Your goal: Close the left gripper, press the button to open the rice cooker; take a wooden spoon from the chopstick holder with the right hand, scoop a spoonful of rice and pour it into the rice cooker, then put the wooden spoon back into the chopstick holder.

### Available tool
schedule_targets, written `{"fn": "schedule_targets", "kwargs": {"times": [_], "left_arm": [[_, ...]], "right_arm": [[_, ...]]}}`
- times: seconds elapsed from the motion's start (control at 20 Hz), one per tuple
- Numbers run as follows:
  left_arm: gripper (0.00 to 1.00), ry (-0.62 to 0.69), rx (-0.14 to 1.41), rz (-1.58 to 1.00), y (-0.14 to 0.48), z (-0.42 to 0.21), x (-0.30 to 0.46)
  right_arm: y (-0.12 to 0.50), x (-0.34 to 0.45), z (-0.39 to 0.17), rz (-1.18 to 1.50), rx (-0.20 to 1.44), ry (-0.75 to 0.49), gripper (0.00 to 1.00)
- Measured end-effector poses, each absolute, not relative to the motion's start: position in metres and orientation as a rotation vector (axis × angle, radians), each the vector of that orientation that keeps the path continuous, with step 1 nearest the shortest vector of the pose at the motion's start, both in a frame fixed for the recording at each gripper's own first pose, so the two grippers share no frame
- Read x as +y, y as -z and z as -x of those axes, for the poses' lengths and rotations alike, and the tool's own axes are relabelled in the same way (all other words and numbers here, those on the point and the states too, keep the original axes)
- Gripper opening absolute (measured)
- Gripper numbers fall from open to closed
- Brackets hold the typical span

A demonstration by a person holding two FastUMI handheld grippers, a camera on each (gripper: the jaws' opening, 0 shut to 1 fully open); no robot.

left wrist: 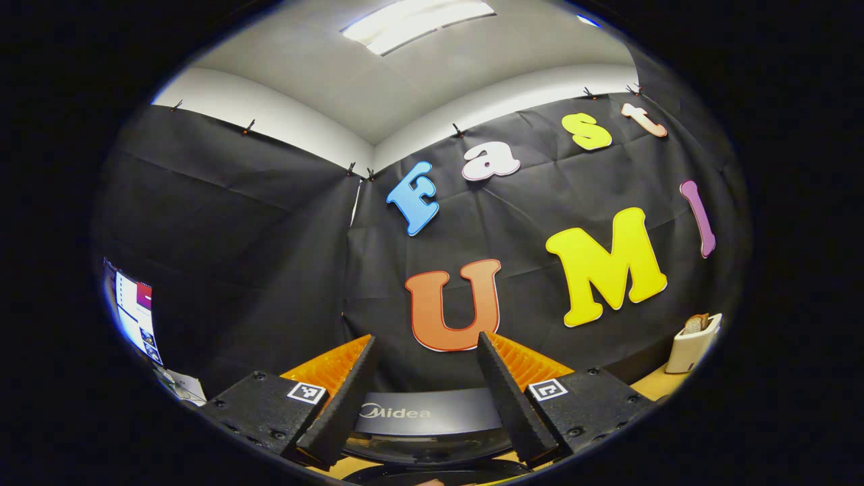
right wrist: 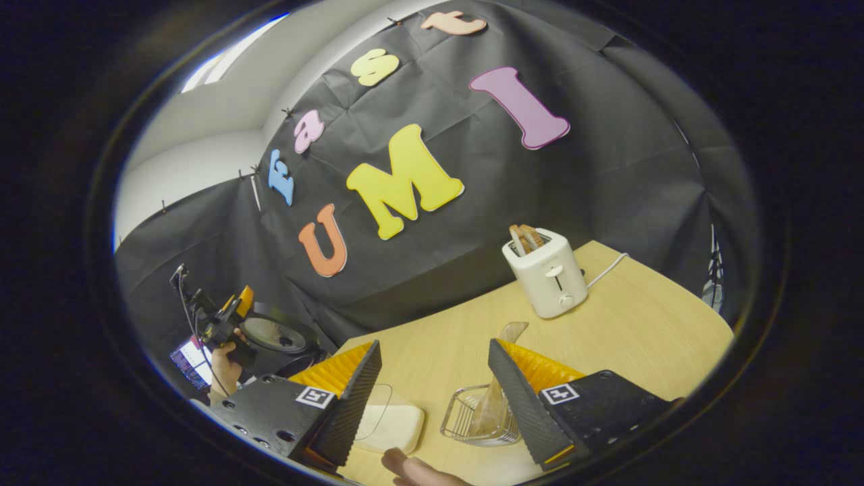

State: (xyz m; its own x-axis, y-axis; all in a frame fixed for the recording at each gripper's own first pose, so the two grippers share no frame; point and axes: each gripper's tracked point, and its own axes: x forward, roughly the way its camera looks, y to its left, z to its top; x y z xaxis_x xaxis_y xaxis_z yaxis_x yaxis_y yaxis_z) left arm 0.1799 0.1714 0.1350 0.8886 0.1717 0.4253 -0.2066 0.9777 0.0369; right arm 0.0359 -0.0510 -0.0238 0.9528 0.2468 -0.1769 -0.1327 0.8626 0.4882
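My left gripper (left wrist: 426, 344) is open, its fingers spread either side of the rice cooker (left wrist: 425, 418), whose dark lid rises just beyond them. In the right gripper view the rice cooker (right wrist: 270, 334) stands at the far left with its lid up and the round inner plate showing; a hand holds the left gripper (right wrist: 226, 324) beside it. My right gripper (right wrist: 433, 347) is open above the table with nothing between its fingers. Below it a wire chopstick holder (right wrist: 466, 422) holds a wooden spoon (right wrist: 505, 351), which leans up past the right finger. A white rice container (right wrist: 391, 426) lies left of the holder.
A white toaster (right wrist: 547, 273) with bread slices stands at the back of the wooden table (right wrist: 641, 324), its cord trailing right; it is also at the right edge as the toaster (left wrist: 692, 344). A lit screen (left wrist: 135, 310) sits at the far left. A hand (right wrist: 418, 472) shows at the bottom edge.
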Motion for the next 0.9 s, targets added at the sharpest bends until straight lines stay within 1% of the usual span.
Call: {"fn": "schedule_targets", "kwargs": {"times": [0.3,0.65,0.9], "left_arm": [[0.92,-0.153,-0.317,-0.055,-0.098,-0.144,0.16],[0.92,-0.132,-0.211,-0.033,-0.045,-0.104,0.147],[0.92,-0.105,-0.097,0.001,-0.003,-0.087,0.139]], "right_arm": [[0.024,-0.047,-0.033,-0.506,0.245,-0.218,0.95],[0.024,-0.047,-0.032,-0.514,0.244,-0.214,0.95],[0.029,-0.048,-0.033,-0.529,0.256,-0.213,0.95]]}}
